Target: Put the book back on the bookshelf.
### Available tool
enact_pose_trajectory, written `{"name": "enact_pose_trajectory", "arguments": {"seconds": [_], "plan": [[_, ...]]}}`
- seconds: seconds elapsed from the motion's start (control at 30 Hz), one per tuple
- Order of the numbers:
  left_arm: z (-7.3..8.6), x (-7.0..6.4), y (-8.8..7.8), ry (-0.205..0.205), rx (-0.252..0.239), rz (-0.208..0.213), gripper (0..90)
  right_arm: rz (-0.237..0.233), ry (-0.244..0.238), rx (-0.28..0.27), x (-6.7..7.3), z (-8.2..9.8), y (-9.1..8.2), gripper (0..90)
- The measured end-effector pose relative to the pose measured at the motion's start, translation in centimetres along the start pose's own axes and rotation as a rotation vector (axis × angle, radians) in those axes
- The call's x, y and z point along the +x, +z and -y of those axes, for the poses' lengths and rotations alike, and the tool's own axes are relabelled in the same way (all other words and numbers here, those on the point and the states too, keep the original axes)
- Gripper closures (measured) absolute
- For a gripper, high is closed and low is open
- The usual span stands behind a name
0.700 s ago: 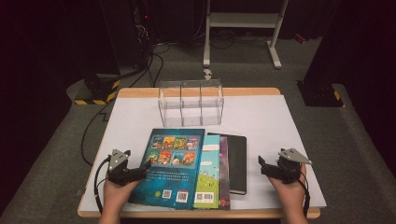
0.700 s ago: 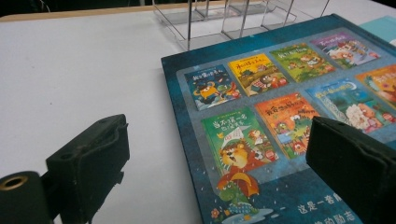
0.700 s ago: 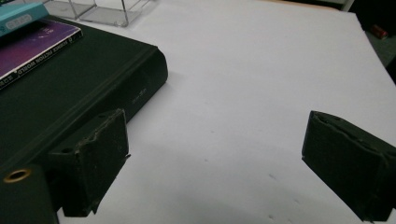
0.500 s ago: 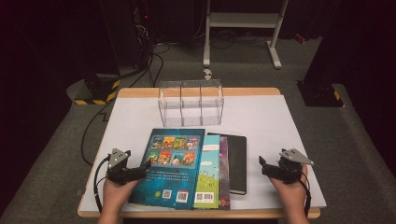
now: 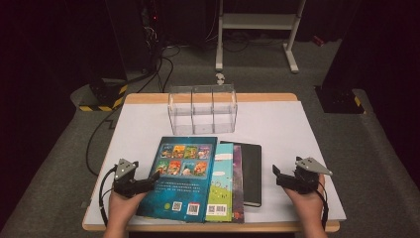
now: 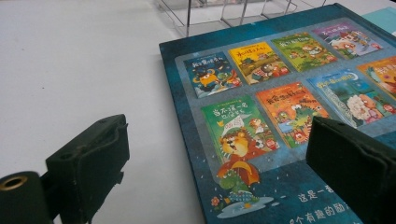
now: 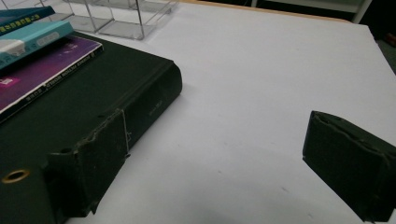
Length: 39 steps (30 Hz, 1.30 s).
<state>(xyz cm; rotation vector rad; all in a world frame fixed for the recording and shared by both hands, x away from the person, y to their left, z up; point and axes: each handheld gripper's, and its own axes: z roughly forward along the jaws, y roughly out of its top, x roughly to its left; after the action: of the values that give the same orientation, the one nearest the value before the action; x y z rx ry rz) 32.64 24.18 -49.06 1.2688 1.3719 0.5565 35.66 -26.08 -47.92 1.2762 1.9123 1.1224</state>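
Observation:
A stack of books lies at the front middle of the white table (image 5: 277, 129). A dark blue picture book (image 5: 183, 176) is on top, with a teal book (image 5: 222, 181), a purple one and a thick black book (image 5: 251, 168) stepped out to its right. My left gripper (image 5: 151, 180) is open at the blue book's left edge. In the left gripper view the open left gripper (image 6: 219, 179) straddles that edge of the blue book (image 6: 280, 93), one jaw over the cover and one over the table. My right gripper (image 5: 277, 176) is open just right of the black book (image 7: 93, 102), holding nothing.
A clear three-compartment organiser (image 5: 202, 110) stands behind the books, empty as far as I can see. White tabletop stretches right of the black book (image 7: 261, 84). Beyond the table are a metal stand (image 5: 257, 29) and floor cables.

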Motion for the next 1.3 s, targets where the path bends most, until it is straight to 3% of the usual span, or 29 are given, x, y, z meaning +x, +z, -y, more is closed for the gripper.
{"name": "enact_pose_trajectory", "arguments": {"seconds": [0.2,0.3,0.33,0.37,0.43,0.5,0.63,0.83,1.1,1.23,1.3], "plan": [[-0.1,0.2,-0.4,-0.004,0.003,-0.014,2.1,-0.008,-0.012,-0.018,0.6,-0.1,0.1,6.0],[-0.3,0.5,-0.7,-0.031,0.023,0.026,15.0,-0.02,-0.012,-0.029,0.8,-0.2,0.1,6.0],[-0.3,0.5,-0.7,-0.031,0.023,0.026,14.2,-0.02,-0.012,-0.029,0.8,-0.2,0.1,6.0],[-0.2,0.4,-0.7,0.002,0.028,0.009,13.5,-0.03,-0.018,-0.036,1.1,-0.3,0.0,5.9],[-0.1,0.5,-0.7,0.017,0.049,0.005,13.4,-0.044,-0.021,-0.036,1.3,-0.4,0.0,6.0],[-0.1,0.7,-0.4,-0.019,0.1,0.026,12.0,-0.06,-0.023,-0.038,1.7,-0.5,0.1,5.9],[0.2,0.9,-0.3,-0.01,0.136,0.018,8.1,-0.1,-0.041,-0.03,2.7,-0.8,0.2,5.9],[0.3,1.1,-0.1,-0.096,0.171,0.064,11.1,-0.142,-0.073,-0.003,4.4,-0.9,0.5,5.7],[1.0,0.7,0.8,-0.094,0.226,0.072,14.4,-0.189,-0.094,0.013,6.1,-0.7,0.8,5.4],[1.1,0.6,0.9,-0.1,0.227,0.074,14.7,-0.197,-0.094,0.016,6.4,-0.7,0.9,5.4],[1.1,0.7,0.8,-0.092,0.23,0.089,15.8,-0.209,-0.082,0.047,6.5,-0.7,1.0,5.3]]}}
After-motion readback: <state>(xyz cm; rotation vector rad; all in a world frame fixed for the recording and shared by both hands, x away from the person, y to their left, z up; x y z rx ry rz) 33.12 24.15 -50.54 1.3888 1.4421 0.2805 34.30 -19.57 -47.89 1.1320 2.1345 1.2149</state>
